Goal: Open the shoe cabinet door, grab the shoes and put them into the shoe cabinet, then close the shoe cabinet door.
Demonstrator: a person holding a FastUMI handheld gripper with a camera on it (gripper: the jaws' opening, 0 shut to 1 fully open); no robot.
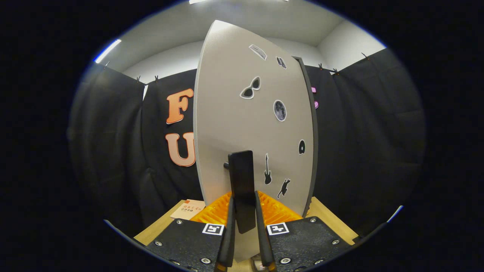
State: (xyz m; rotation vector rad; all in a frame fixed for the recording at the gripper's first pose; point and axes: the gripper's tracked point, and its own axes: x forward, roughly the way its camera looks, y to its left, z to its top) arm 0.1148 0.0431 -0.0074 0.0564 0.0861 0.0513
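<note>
I observe the gripper (244, 217) with its two fingers (229, 230) drawn in close on either side of a flat black bar handle (242, 185), which stands upright between them. Both fingers appear to press against the handle's sides, so I record the gripper as pinching the handle.

The handle is fixed by a short dark peg to a tall pale-grey cabinet door panel (234, 113), which rises directly ahead of the fingers. I see the panel at an angle, its dark edge (312, 124) showing along the right side. Small black-and-white stickers are scattered over its face: a pair of sunglasses (250, 88), a round moon (280, 110), a guitar (267, 170) and a leaping cat (283, 187).

At the foot of the door, just beyond the fingers, I note an orange ribbed surface (213, 213); I cannot tell what it belongs to. Everything stands on a light wooden tabletop (159, 228). A small card with red print (188, 209) lies on the wood to the left of the orange surface.
</note>
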